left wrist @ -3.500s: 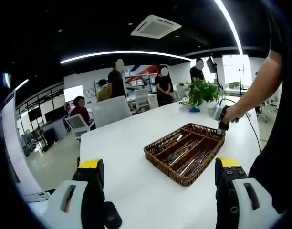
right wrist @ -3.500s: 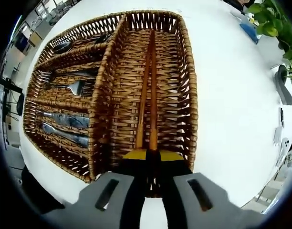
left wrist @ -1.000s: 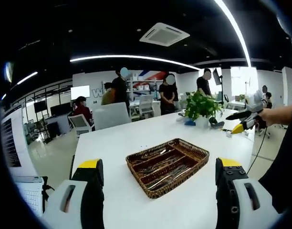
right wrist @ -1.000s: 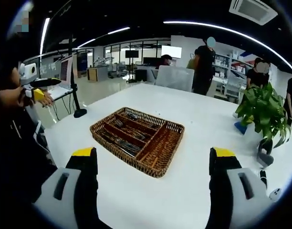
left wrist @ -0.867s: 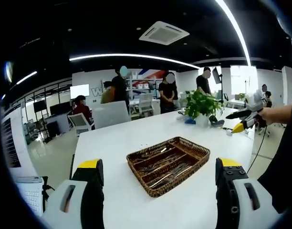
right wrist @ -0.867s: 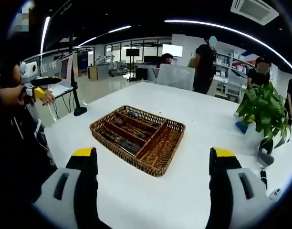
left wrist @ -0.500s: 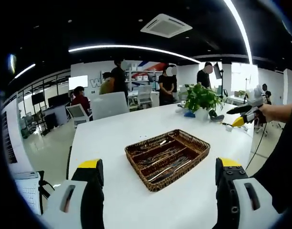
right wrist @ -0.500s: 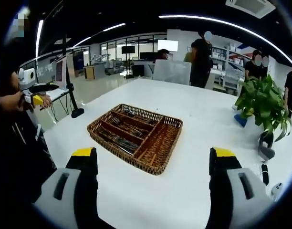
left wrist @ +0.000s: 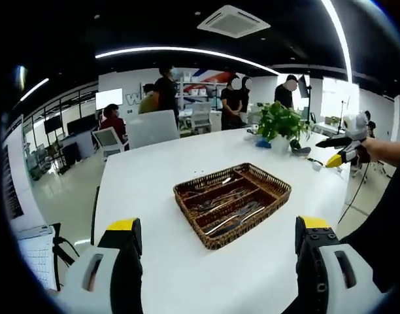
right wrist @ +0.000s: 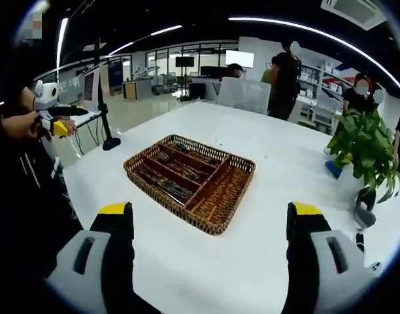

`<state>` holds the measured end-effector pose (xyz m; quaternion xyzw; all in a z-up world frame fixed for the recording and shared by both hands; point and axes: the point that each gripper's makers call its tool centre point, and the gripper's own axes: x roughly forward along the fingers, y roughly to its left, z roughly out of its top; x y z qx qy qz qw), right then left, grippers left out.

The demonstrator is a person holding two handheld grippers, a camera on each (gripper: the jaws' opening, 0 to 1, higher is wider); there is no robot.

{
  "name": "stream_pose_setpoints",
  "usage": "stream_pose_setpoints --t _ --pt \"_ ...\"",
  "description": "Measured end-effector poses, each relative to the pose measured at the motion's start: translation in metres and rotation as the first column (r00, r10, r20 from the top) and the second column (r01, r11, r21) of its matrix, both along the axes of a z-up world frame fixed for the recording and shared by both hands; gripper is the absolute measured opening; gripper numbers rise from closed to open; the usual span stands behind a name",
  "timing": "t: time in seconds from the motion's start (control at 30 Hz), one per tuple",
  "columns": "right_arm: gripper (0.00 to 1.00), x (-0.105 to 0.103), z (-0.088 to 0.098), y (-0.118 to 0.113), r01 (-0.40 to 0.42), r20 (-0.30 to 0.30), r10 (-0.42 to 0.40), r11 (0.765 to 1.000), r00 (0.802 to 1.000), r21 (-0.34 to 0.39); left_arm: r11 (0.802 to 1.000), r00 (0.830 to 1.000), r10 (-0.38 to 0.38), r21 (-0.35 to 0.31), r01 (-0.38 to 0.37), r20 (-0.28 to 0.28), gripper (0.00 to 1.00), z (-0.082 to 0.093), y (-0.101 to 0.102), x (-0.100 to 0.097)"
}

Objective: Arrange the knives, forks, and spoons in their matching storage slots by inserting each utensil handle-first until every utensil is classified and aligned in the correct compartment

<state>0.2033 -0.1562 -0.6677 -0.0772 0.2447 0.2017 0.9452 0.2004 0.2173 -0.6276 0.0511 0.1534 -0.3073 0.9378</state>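
While both grippers hang wide open and empty, the wicker tray [left wrist: 233, 205] sits out on the white desk [left wrist: 154, 176], well clear of its edges.

The tray is a brown woven rectangle split by woven walls into long slots; metal cutlery [left wrist: 229, 219] lies lengthwise in them, and in the right gripper view the wide end compartment holds wooden chopsticks [right wrist: 210, 203]. The left gripper [left wrist: 219, 265] and the right gripper [right wrist: 210, 252] each show two grey jaws with yellow tips, spread far apart above the desk's near edge, well apart from the tray. A leafy potted plant [left wrist: 282, 124] stands near the far corner.
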Motion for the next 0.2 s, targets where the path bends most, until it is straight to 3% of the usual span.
stream_pose_setpoints --t 0.07,0.1,0.2 --pt "1.00 -0.001 -0.001 0.002 -0.023 -0.002 0.023 1.000 1.000 -0.004 1.000 1.000 0.006 0.008 -0.005 -0.012 0.99 -0.002 0.001 0.002" --pt "1.00 -0.001 -0.001 0.004 -0.044 0.004 0.044 0.999 0.999 -0.027 0.999 0.996 0.040 0.018 -0.039 -0.081 0.99 -0.014 0.009 0.003" --pt "1.00 -0.005 -0.004 0.006 -0.071 -0.012 0.070 0.996 0.997 -0.051 0.999 0.997 0.018 0.037 -0.015 -0.076 0.99 -0.017 0.009 0.000"
